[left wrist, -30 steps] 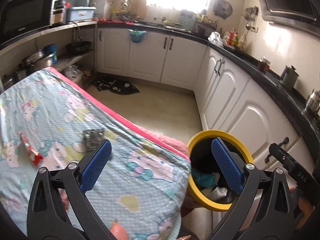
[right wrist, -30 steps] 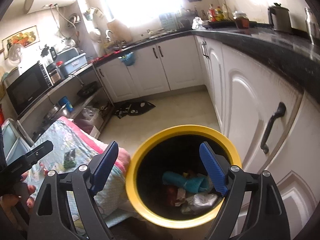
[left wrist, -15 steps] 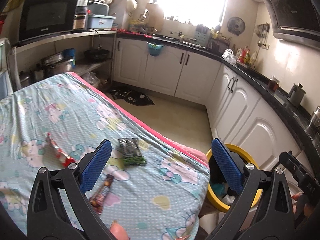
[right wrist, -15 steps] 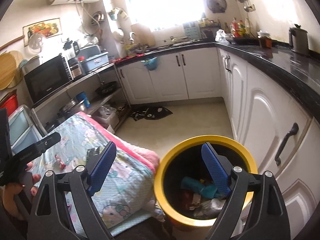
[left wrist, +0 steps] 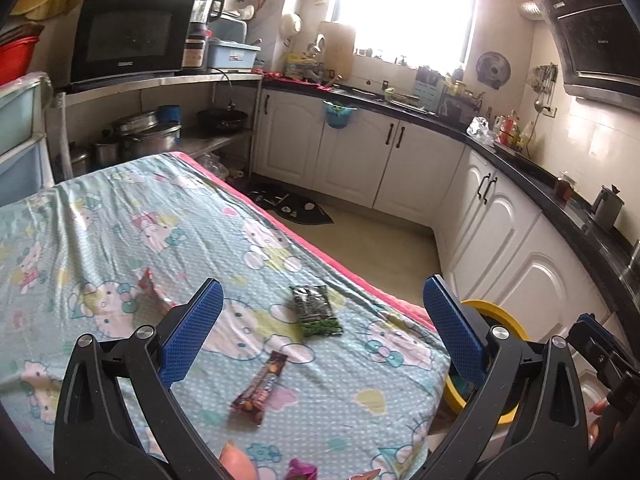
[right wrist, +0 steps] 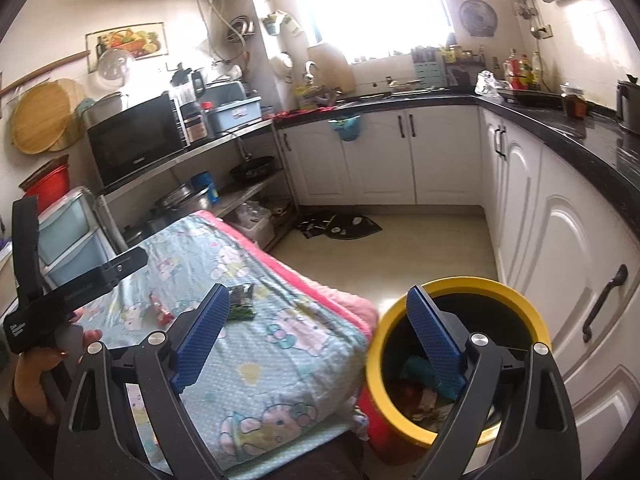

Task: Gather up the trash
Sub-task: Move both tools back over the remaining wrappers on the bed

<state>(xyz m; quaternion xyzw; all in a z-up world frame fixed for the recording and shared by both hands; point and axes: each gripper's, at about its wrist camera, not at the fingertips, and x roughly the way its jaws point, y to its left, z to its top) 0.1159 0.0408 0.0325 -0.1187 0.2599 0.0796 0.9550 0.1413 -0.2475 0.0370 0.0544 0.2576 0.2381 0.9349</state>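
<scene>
The left gripper is hovering above the desk, its blue ribbed fingers standing wide with nothing between them. A thin, wrinkled cartoon-print cloth, pale blue with a pink edge, is covering the desk. Three pieces of trash are lying on it: a flat, rectangular dark green packet at about twelve o'clock from the gripper, a long, narrow brown candy bar wrapper nearer and slightly tilted, and a crinkled red wrapper at about ten o'clock, partly hidden behind the left finger. A scrap of shiny magenta foil is peeking in at the bottom edge.

The right gripper is hanging over the desk's corner and the trash bin, its fingers opening wide and holding nothing. The bin is round, with a smooth yellow rim and a dark inside, standing on the floor at the desk's three o'clock, just beside the white panelled cabinets. Crumpled rubbish, some of it teal, is lying in its bottom. A hand is gripping the left tool's black handle.
</scene>
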